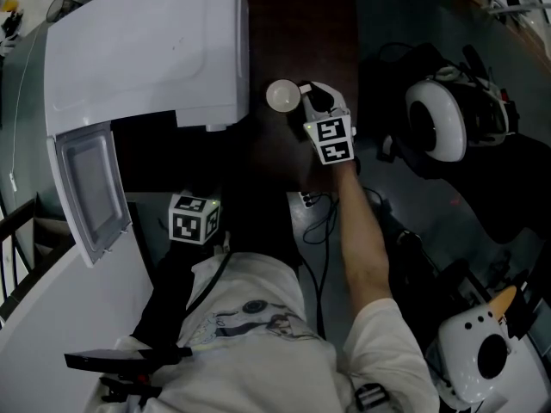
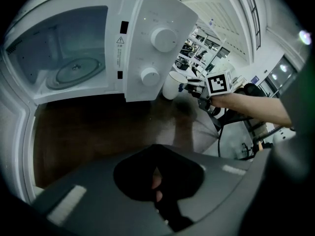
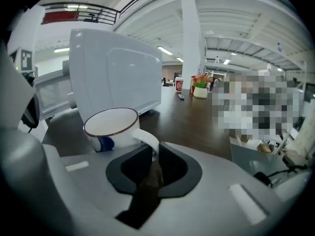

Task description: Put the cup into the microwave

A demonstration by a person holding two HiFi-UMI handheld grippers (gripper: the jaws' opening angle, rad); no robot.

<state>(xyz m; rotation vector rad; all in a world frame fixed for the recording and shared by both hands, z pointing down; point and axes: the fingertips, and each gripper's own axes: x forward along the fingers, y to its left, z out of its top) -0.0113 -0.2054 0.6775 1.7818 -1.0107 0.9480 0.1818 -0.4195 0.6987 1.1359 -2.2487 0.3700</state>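
A white cup (image 1: 282, 95) with a dark rim stands on the dark table just right of the white microwave (image 1: 146, 50), whose door (image 1: 86, 188) hangs open to the left. My right gripper (image 1: 308, 100) is at the cup's right side. In the right gripper view the cup (image 3: 112, 127) is upright, and the right gripper (image 3: 150, 161) is shut on its handle (image 3: 147, 142). The left gripper (image 2: 156, 183) is shut and holds nothing. It hangs in front of the open cavity with its glass turntable (image 2: 74, 73). Its marker cube (image 1: 194, 218) shows near my chest.
The microwave's control panel (image 2: 157, 48) with two knobs faces the left gripper. Cables (image 1: 318, 213) trail off the table's near edge. White round machines (image 1: 439, 127) stand on the floor to the right. A flower pot (image 3: 199, 90) sits far back on the table.
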